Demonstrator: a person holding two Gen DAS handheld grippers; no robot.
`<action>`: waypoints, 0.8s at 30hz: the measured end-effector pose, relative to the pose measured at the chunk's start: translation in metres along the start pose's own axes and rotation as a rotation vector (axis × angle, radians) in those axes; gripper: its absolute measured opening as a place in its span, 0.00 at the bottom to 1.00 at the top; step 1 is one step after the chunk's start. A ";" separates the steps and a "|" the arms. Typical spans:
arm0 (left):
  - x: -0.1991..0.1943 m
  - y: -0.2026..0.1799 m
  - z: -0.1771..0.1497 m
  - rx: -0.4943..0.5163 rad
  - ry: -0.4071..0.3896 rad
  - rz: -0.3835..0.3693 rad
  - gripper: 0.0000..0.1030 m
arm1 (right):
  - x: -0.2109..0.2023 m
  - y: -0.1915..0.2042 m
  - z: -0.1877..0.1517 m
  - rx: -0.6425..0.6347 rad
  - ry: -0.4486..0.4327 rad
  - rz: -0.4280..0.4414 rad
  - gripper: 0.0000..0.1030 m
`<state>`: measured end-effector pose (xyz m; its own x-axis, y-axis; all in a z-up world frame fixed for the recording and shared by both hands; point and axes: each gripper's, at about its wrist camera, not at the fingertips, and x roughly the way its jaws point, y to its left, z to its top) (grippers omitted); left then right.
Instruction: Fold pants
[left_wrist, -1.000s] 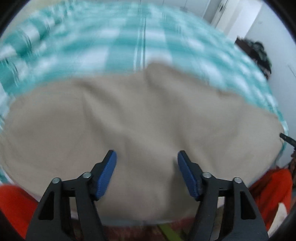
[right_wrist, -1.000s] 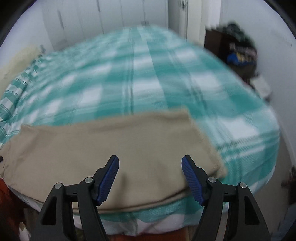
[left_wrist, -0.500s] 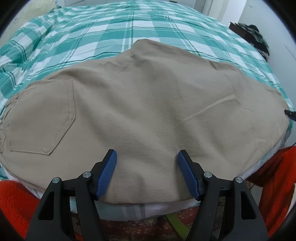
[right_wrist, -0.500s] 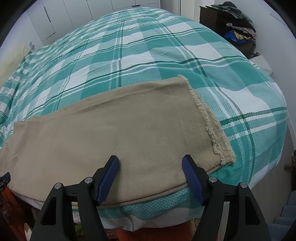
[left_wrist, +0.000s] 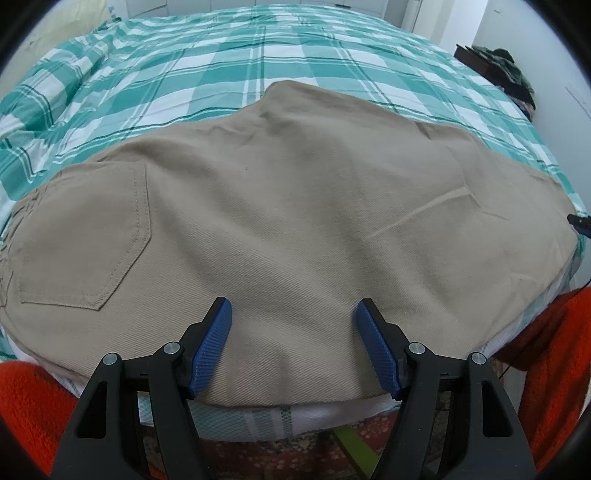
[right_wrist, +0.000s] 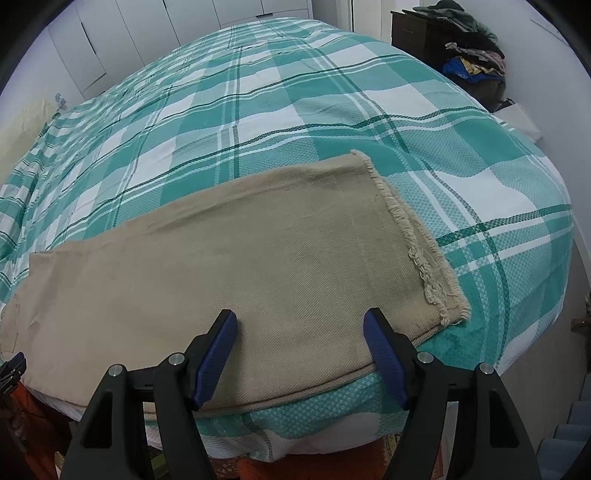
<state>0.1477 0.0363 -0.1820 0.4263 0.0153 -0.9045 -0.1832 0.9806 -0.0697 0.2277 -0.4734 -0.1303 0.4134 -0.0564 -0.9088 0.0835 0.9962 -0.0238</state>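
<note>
Beige pants (left_wrist: 295, 206) lie flat on the bed, folded lengthwise, along its near edge. The left wrist view shows the seat end with a back pocket (left_wrist: 85, 236) at the left. The right wrist view shows the leg end (right_wrist: 229, 269) with a frayed hem (right_wrist: 417, 243) at the right. My left gripper (left_wrist: 293, 343) is open and empty, just above the pants' near edge. My right gripper (right_wrist: 301, 350) is open and empty over the near edge of the leg, close to the hem.
The bed has a teal and white plaid cover (right_wrist: 295, 92). A dark dresser piled with clothes (right_wrist: 461, 48) stands at the far right. White closet doors (right_wrist: 129, 33) are behind the bed. The person's orange sleeves (left_wrist: 33, 417) show at the lower corners.
The blur of a second ago has cleared. Both grippers have settled near the pants' near edge and stay open. The pants lie as before.
</note>
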 end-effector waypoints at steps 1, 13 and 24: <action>0.000 0.000 0.000 0.000 0.000 0.000 0.70 | 0.000 0.000 0.000 0.000 0.000 -0.001 0.69; -0.001 0.001 0.001 -0.007 -0.001 -0.006 0.70 | -0.002 -0.001 0.000 0.009 -0.006 0.010 0.69; -0.036 -0.031 0.031 0.008 -0.058 -0.175 0.71 | -0.003 -0.004 -0.002 0.008 -0.015 0.018 0.69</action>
<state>0.1657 0.0115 -0.1338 0.5010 -0.1450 -0.8532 -0.0946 0.9708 -0.2205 0.2241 -0.4770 -0.1279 0.4288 -0.0392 -0.9026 0.0832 0.9965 -0.0038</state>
